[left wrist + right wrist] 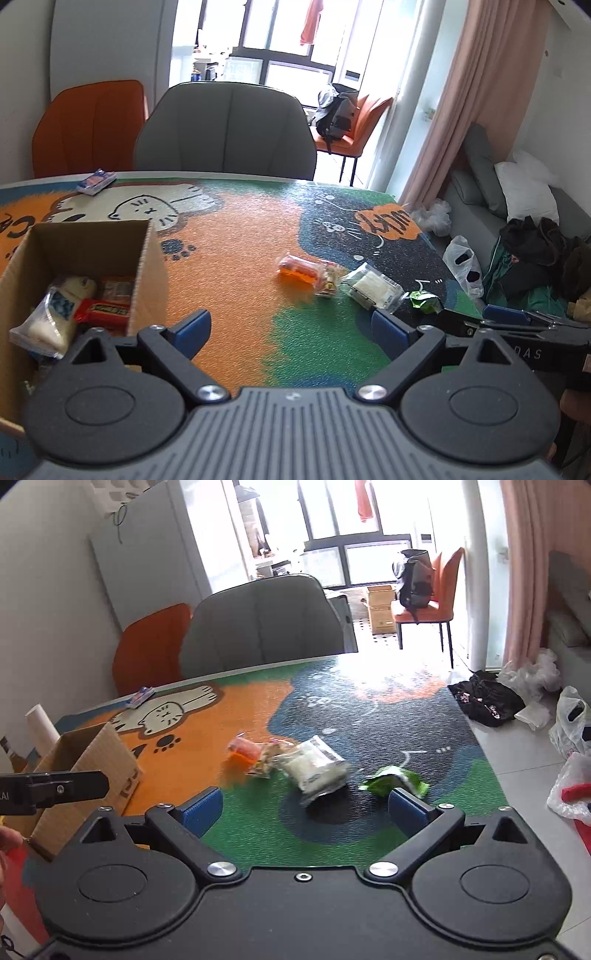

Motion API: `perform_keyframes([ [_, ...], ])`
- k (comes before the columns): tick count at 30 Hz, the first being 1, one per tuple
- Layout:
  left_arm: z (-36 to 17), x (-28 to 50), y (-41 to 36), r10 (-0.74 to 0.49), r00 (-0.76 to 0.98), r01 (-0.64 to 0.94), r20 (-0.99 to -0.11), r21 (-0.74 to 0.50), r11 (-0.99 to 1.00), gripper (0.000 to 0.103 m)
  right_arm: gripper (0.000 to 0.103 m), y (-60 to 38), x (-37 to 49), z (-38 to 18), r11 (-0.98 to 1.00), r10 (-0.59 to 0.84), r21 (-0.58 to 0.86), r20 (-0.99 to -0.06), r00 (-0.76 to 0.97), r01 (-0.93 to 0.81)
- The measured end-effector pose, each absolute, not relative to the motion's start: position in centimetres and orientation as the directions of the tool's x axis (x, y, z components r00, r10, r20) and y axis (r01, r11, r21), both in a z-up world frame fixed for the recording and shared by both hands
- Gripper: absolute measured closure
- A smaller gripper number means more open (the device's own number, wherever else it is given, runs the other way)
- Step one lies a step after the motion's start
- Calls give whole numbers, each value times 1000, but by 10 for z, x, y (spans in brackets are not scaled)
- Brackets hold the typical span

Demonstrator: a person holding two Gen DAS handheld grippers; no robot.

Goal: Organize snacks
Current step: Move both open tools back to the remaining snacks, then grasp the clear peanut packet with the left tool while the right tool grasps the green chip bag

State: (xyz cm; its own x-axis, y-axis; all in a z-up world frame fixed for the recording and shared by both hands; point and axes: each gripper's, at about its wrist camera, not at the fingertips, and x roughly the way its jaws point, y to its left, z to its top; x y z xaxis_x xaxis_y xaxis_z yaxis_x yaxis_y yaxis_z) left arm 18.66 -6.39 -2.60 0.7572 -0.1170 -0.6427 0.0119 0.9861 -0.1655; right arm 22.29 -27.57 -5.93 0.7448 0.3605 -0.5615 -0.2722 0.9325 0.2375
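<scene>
Both hand-held grippers hover level over the tabletop (240, 258), released: my left hand-held gripper (291, 332) just right of the cardboard box (147, 266), my right hand-held gripper (304, 806) further right, facing crinkly clear-wrapped snacks (314, 768). Box contents (70, 306) are partly hidden behind its wall.

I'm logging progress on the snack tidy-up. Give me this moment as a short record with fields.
container: cardboard box, open, at table's left
in box: white bun packet, red bar, at least one more wrapper
loose cluster on mat: orange snack, small printed packet, clear white packet, green wrapper
apart, far edge: blue-white packet
left gripper: open, empty
right gripper: open, empty, nearest green wrapper
</scene>
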Motion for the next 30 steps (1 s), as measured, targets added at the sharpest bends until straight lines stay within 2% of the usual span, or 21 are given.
perform_keyframes([
  [6,-34,203,-83,-139,750,50,-646,-155,987,12,6,-294,235,-71,939,338,255,-566,752,-229],
  [9,-40,213,-90,-149,742,60,-653,-156,986,14,11,-300,243,-79,939,334,270,-576,746,-212],
  [12,-47,225,-96,-150,732,58,-664,-159,986,21,14,-305,251,-85,939,330,281,-584,742,-197],
  [14,-51,232,-98,-148,727,53,-671,-160,986,31,14,-308,256,-89,938,330,294,-584,742,-185],
  [23,-73,271,-105,-138,702,31,-698,-163,986,56,28,-312,283,-107,941,295,317,-597,746,-118],
  [26,-79,284,-106,-137,699,27,-702,-165,986,62,33,-311,293,-112,943,287,314,-602,745,-110],
  [28,-84,292,-107,-132,695,24,-706,-160,987,63,39,-309,298,-116,944,284,312,-609,740,-106],
  [30,-89,301,-109,-135,687,29,-713,-159,987,63,39,-308,303,-120,949,270,299,-616,740,-98],
])
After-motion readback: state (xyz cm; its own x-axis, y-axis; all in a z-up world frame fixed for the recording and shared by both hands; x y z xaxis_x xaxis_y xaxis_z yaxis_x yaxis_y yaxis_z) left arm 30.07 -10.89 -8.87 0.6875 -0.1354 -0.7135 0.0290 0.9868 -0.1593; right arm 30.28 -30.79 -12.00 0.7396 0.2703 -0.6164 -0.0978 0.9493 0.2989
